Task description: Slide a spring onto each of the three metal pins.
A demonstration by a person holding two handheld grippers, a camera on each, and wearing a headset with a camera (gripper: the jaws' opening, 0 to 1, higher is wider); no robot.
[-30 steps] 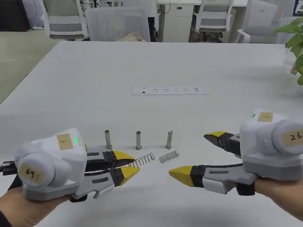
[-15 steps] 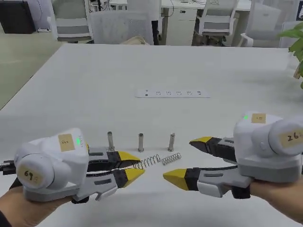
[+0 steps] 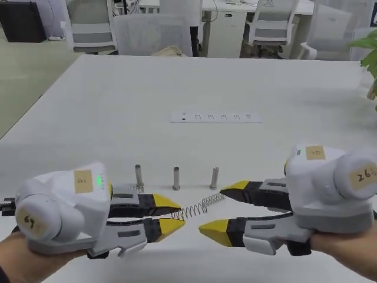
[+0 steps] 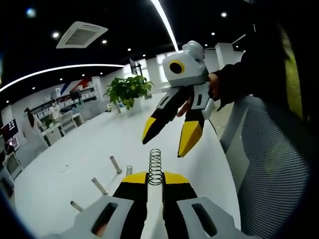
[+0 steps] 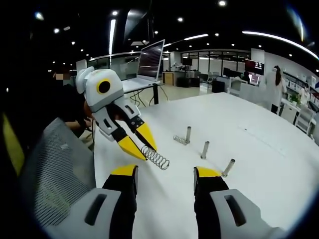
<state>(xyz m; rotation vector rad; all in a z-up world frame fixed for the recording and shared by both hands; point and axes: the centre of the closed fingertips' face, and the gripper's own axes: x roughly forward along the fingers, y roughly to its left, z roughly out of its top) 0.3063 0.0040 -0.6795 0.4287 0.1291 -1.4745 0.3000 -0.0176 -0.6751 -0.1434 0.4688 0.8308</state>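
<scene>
Holding one end of the spring [image 3: 200, 206] tight in the left gripper [image 3: 178, 214] jaws, long way pointing to 2 o'clock at the wide-open right gripper [image 3: 212, 207] jaws, pins [image 3: 176, 177] up at 12 o'clock.

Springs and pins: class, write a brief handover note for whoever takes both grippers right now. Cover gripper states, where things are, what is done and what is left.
Left gripper: shut on the end of one spring.
Right gripper: open, empty, jaws facing the other gripper.
Pins, named by head view: left pin, middle pin and right pin stand upright in a row on the table, all bare.
A second spring lies near the right pin; a third spring lies beside the left pin.
Done: one spring picked up. Left: all three springs onto pins.
</scene>
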